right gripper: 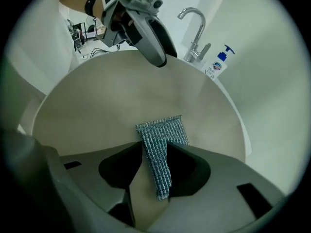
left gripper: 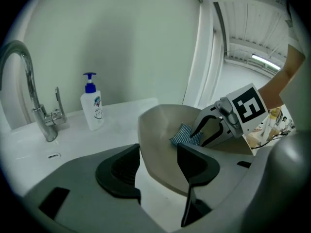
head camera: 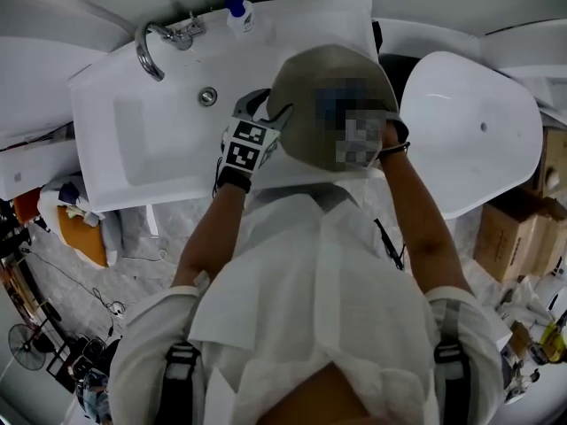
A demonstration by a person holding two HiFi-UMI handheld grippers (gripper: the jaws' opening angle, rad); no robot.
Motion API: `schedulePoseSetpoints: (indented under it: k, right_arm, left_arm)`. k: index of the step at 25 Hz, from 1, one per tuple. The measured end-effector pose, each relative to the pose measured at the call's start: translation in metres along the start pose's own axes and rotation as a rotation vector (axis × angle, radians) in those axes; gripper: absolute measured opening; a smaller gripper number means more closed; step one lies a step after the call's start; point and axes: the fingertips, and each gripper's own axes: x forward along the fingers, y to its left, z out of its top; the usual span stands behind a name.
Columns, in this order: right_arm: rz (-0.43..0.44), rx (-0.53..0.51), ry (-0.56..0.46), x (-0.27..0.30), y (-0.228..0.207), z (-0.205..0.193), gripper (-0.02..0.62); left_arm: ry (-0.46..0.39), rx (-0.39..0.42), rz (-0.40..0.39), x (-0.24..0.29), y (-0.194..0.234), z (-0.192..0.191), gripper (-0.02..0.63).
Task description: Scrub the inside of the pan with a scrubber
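in the head view the right gripper (right gripper: 151,154) is lost against the pan (head camera: 306,96). the left gripper (left gripper: 159,152) hides part of the scrubber (left gripper: 187,134) behind its own jaw. the soap bottle (left gripper: 92,107) label is too small to read.

Overhead head view; gripper views close, sharing pan (right gripper: 97,106)

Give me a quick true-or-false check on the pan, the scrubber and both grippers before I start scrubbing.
1. The right gripper has the scrubber pinched between its jaws. True.
2. The soap bottle lies on its side in the basin. False: it stands upright on the sink ledge, beside the faucet.
3. The scrubber's free end sits over the inside of the pan. True.
4. The pan is full of soapy water. False: no water shows inside it, only the scrubber.
5. The left gripper is at the faucet. False: its jaws stand apart on either side of the pan's rim.
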Motion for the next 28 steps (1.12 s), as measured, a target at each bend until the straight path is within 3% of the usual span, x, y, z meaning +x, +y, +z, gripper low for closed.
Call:
schedulePoseSetpoints:
  k: [6, 9, 17, 21, 24, 28]
  right_arm:
    - [0.002, -0.017, 0.008, 0.017, -0.005, 0.005, 0.141]
    - [-0.004, 0.044, -0.005, 0.016, -0.008, 0.005, 0.122]
    - [-0.095, 0.57, 0.029, 0.017, -0.043, -0.003, 0.097]
    - [-0.126, 0.73, -0.002, 0.023, -0.065, 0.004, 0.098]
    - [-0.125, 0.86, -0.082, 0.023, -0.078, 0.014, 0.098]
    - [-0.113, 0.955, -0.195, 0.03, -0.089, 0.03, 0.098]
  left_arm:
    - [0.016, -0.008, 0.022, -0.001, 0.006, -0.002, 0.235]
    - [0.022, -0.001, 0.035, 0.0, 0.007, -0.001, 0.203]
    - [0.031, 0.003, 0.033, -0.001, 0.012, 0.0, 0.136]
    - [0.025, -0.012, 0.019, -0.002, 0.013, -0.001, 0.129]
    - [0.019, -0.013, 0.012, -0.002, 0.013, 0.0, 0.116]
    - [0.013, 0.001, -0.002, -0.001, 0.013, 0.0, 0.114]
